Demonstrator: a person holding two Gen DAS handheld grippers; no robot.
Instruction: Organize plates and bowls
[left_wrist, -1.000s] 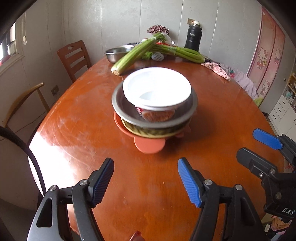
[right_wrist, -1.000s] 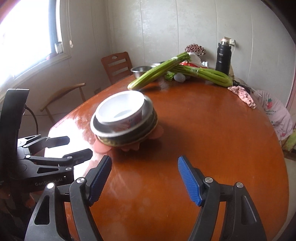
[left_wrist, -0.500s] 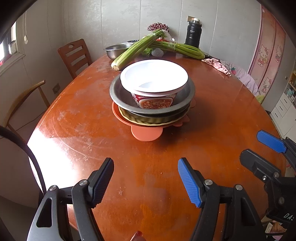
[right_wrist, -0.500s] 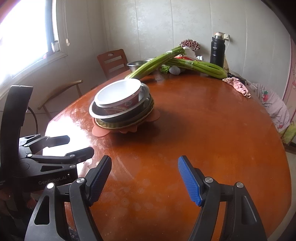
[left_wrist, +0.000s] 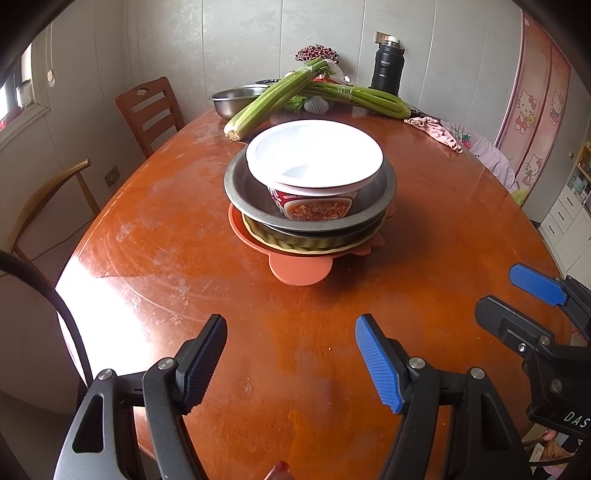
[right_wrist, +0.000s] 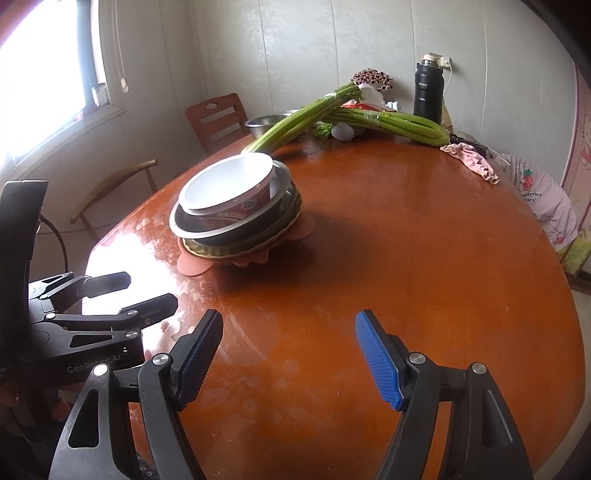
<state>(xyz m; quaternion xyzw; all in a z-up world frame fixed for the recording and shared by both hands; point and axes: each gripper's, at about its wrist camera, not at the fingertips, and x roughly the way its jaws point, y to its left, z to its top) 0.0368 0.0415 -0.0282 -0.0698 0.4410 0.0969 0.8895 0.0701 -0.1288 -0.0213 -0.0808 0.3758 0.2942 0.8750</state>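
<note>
Stack of dishes sits on the round wooden counter (left_wrist: 166, 229), toward its left edge and short of the far edge. Bottom up: orange silicone mat (left_wrist: 299, 271) with a tab sticking out toward the near edge; scalloped yellow-rimmed plate (left_wrist: 314, 243) on the mat; metal bowl (left_wrist: 240, 192) on the plate; white instant-noodle bowl (left_wrist: 314, 158) with a red printed wall nested inside the metal bowl, mouth up, seated slightly off centre.

Left tongs (left_wrist: 291, 354): jaws apart, nothing between the blue pads, only bare counter beneath them. Positioned over the near edge, pointing at the stack, apart from it.

Right tongs (right_wrist: 290, 354): jaws apart, empty, over the near edge further right, stack well ahead and to their left. Each pair shows at the side of the other's view.

Far edge of counter: two bundles of celery (left_wrist: 273, 99) crossing, a second steel bowl (left_wrist: 236, 101) behind the left bundle, black flask (left_wrist: 388, 66), pink cloth (left_wrist: 436, 131) at the far right edge. Wooden chair (left_wrist: 151, 110) stands beyond the far left edge.
</note>
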